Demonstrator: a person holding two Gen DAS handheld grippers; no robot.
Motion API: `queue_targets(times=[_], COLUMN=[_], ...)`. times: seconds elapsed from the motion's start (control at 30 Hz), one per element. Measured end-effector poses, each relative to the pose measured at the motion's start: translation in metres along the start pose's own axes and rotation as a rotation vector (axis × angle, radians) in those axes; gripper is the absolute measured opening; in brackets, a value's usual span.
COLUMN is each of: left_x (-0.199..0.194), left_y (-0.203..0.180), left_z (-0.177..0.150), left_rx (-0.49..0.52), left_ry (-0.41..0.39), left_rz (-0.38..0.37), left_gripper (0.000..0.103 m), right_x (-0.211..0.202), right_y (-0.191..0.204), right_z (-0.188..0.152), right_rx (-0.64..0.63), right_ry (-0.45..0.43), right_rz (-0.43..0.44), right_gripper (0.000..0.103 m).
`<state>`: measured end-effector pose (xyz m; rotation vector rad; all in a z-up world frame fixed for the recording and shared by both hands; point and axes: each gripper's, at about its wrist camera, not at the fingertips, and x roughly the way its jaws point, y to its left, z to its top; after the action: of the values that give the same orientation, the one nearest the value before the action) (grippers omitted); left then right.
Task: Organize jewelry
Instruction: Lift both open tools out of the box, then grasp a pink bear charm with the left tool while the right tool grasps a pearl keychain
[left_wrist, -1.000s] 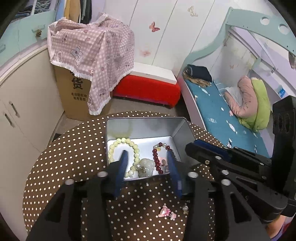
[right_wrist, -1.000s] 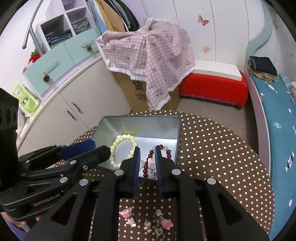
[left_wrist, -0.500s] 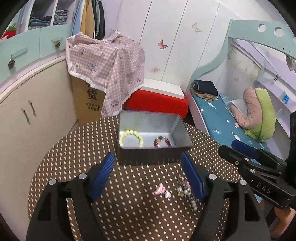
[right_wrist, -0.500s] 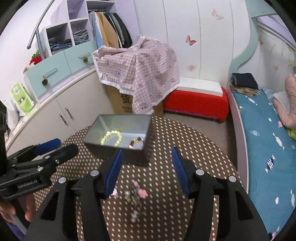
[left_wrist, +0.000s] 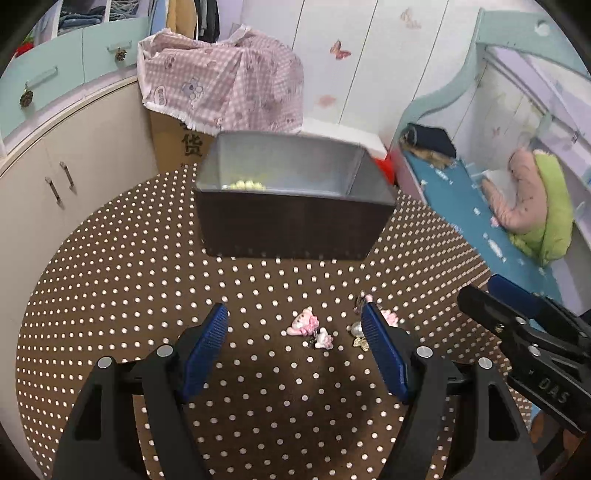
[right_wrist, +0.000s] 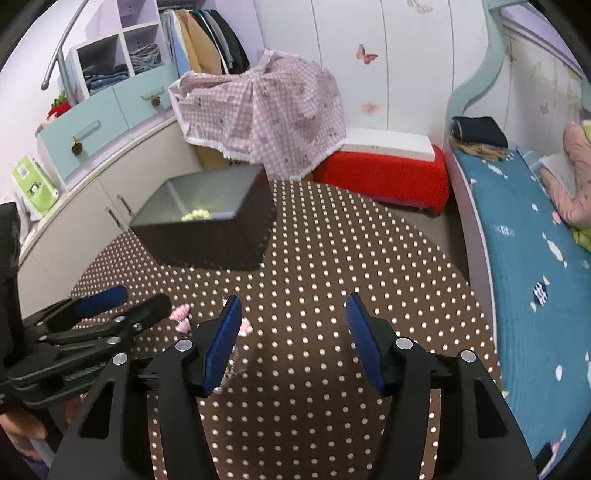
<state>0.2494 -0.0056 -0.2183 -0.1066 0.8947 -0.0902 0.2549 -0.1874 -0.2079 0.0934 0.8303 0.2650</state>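
Note:
A grey metal tin (left_wrist: 291, 221) stands at the far side of the round polka-dot table (left_wrist: 110, 295); a yellow-green bead bracelet (left_wrist: 245, 184) shows over its rim. Small pink charms (left_wrist: 304, 325) and other trinkets (left_wrist: 356, 330) lie on the cloth in front of the tin. My left gripper (left_wrist: 295, 328) is open and empty, low over the cloth with the charms between its fingers. My right gripper (right_wrist: 293, 317) is open and empty, to the right of the charms (right_wrist: 181, 314). The tin also shows in the right wrist view (right_wrist: 207, 221).
A cream cabinet (left_wrist: 55, 177) curves along the table's left. A cardboard box under a pink checked cloth (left_wrist: 229, 85) and a red bench (right_wrist: 384, 173) stand behind the table. A bed with a blue sheet (right_wrist: 524, 258) runs along the right.
Both grippers pulled back from above the tin and dropped low over the cloth. Both have opened wide. The tin now sits farther away, and the charms lie between my left fingers.

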Motion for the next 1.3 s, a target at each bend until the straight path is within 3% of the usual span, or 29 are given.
queue_targets(times=[0.3, 0.37, 0.5, 0.6, 0.63, 0.97, 1.23, 1.3], left_x=[0.022, 0.025, 0.026, 0.027, 0.026, 0.007, -0.021, -0.025], left_y=[-0.006, -0.005, -0.004, -0.004, -0.002, 0.019, 0.031, 0.034], left_z=[-0.003, -0.003, -0.003, -0.002, -0.002, -0.013, -0.024, -0.026], left_rx=[0.019, 0.021, 0.041, 0.083, 0.086, 0.045, 0.045, 0.042], left_ry=[0.041, 0.053, 0.049, 0.036, 0.037, 0.052, 0.025, 0.020], left_rz=[0.056, 0.059, 0.078, 0.133, 0.121, 0.016, -0.019, -0.029], left_gripper=[0.069, 0.056, 0.048, 0.017, 0.015, 0.014, 0.014, 0.014], right_x=[0.016, 0.018, 0.020, 0.018, 0.018, 0.015, 0.018, 0.020], right_y=[-0.007, -0.007, -0.003, 0.001, 0.004, 0.032, 0.058, 0.062], right_z=[-0.010, -0.011, -0.014, -0.018, -0.019, -0.036, -0.048, -0.050], right_rx=[0.001, -0.002, -0.012, -0.019, -0.023, -0.061, -0.108, -0.123], right_ry=[0.028, 0.032, 0.040, 0.045, 0.048, 0.076, 0.090, 0.104], right_rz=[0.019, 0.022, 0.028, 0.032, 0.033, 0.033, 0.011, 0.001], right_gripper=[0.057, 0.057, 0.057, 0.057, 0.057, 0.057, 0.056, 0.046])
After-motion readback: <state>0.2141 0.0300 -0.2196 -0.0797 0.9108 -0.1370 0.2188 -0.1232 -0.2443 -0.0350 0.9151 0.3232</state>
